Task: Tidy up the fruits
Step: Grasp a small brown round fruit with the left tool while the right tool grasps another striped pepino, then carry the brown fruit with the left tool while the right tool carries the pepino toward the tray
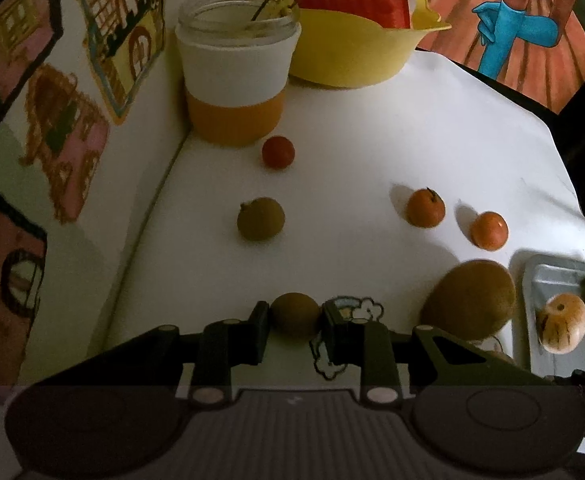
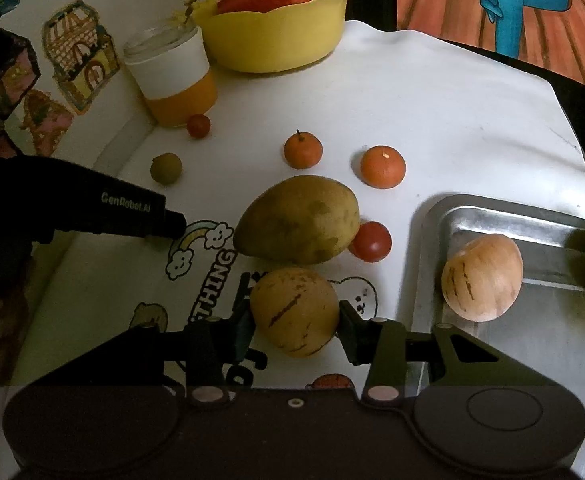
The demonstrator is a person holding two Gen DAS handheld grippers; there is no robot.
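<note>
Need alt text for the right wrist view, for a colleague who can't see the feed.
The right claw closes around a yellow striped fruit on the white table, beside a metal tray holding a similar fruit. Beyond lie a mango, a tomato and two oranges.

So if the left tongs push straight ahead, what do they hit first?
The small round brown fruit already between the left tongs; beyond it, probably the olive-brown round fruit, though depth is unclear.
</note>
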